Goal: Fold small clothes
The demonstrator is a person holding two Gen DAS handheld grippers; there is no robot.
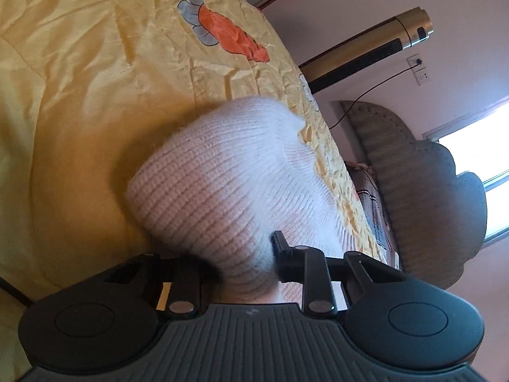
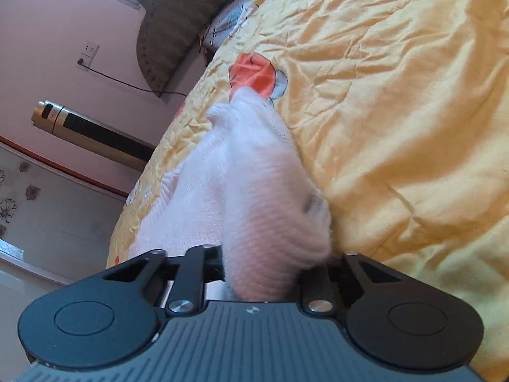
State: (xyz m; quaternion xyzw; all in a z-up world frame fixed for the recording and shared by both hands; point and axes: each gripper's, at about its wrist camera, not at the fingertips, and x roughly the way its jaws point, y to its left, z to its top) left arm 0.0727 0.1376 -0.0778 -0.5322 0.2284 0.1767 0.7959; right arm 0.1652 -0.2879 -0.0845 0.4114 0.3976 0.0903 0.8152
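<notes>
A white ribbed knit garment (image 1: 222, 175) lies bunched on a yellow quilt (image 1: 95, 95) with orange carrot prints. In the left wrist view the near end of the knit runs into my left gripper (image 1: 245, 261). One black finger (image 1: 280, 248) presses its side, and the other is buried in the fabric. In the right wrist view the same white knit garment (image 2: 254, 175) rises in a fold from the quilt (image 2: 397, 95) and is pinched in my right gripper (image 2: 261, 270), whose fingertips the cloth hides. Both views are rolled sideways.
A grey padded headboard (image 1: 429, 191) (image 2: 171, 25) and a striped pillow (image 1: 372, 203) (image 2: 229, 22) are at the bed's far end. A gold and black tower fan (image 1: 366, 47) (image 2: 95, 137) stands beside the bed by a wall socket (image 2: 87, 52) with a cord. A bright window (image 1: 477, 159) is behind the headboard.
</notes>
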